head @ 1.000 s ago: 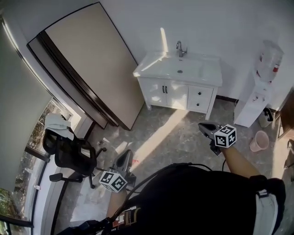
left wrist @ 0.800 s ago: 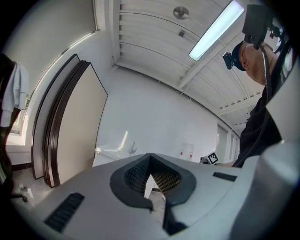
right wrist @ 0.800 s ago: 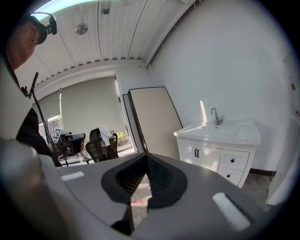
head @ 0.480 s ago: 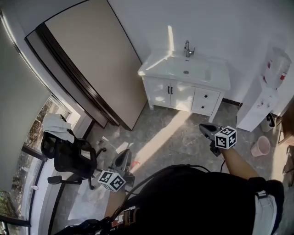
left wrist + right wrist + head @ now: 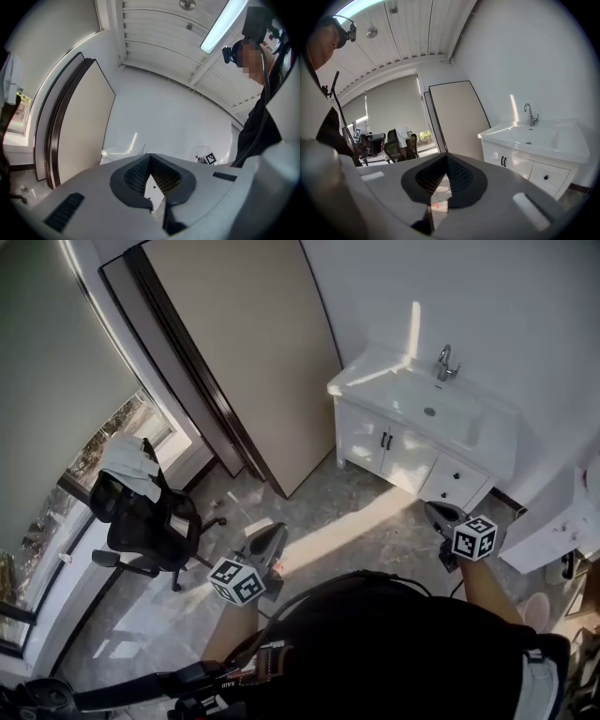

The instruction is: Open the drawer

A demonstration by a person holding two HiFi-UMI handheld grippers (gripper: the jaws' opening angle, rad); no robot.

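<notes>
Both grippers have come forward over the stone floor (image 5: 347, 521) since the earlier frame, and the white vanity cabinet (image 5: 375, 432) now sits further right and nearer in the head view.

The drawer (image 5: 457, 479) is at the right end of that cabinet, beside the two doors and below the basin with its faucet (image 5: 445, 362). It is shut, flush with the cabinet face. Its front looks out into the room, towards the near left, and its long axis runs level along the cabinet face, with a dark knob at the middle – plainest in the right gripper view (image 5: 546, 178).

The right gripper (image 5: 436, 512) points at the far right towards the drawer, near it but apart, jaws together with nothing between them (image 5: 438, 197). The left gripper (image 5: 272, 538) is held well to the left, jaws likewise together and empty (image 5: 152, 197).

An office chair (image 5: 145, 526) stands at the left, and a tall beige panel (image 5: 244, 343) leans against the far wall.
</notes>
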